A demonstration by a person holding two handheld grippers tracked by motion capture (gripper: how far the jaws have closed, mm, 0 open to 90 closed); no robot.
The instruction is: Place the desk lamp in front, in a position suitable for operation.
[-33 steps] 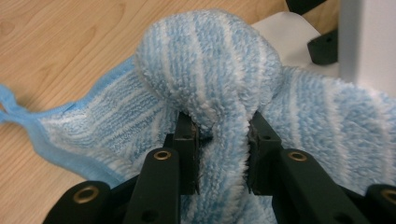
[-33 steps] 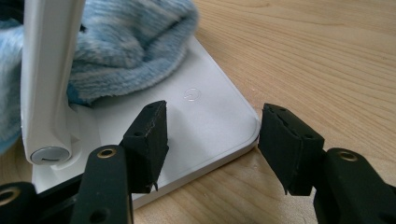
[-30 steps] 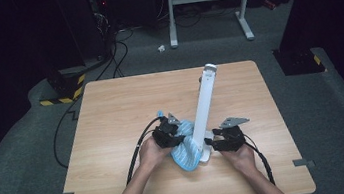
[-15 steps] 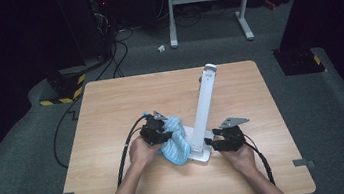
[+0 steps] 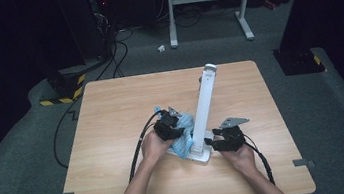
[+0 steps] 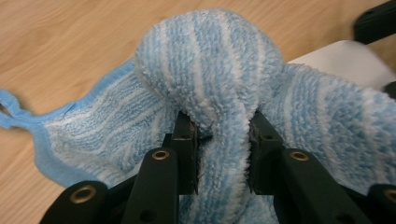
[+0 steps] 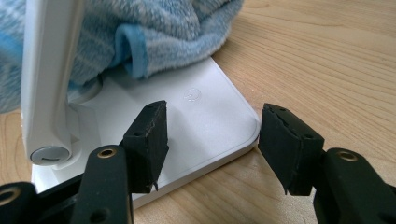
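The left gripper (image 6: 219,154) pinches a bunched fold of the blue striped towel (image 6: 210,74), which lies against the white desk lamp (image 5: 205,105) near the table's six o'clock edge. The right gripper (image 7: 212,140), jaws wide and empty, straddles the lamp base (image 7: 205,116) corner. Hard wiping could tip the lamp, or the fold could slip free.

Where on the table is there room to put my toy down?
Bare wood lies along the table's far edge and down its left side, and to the right of the right gripper. It is crowded near the middle front: the white lamp, the blue towel and the left gripper sit close together.
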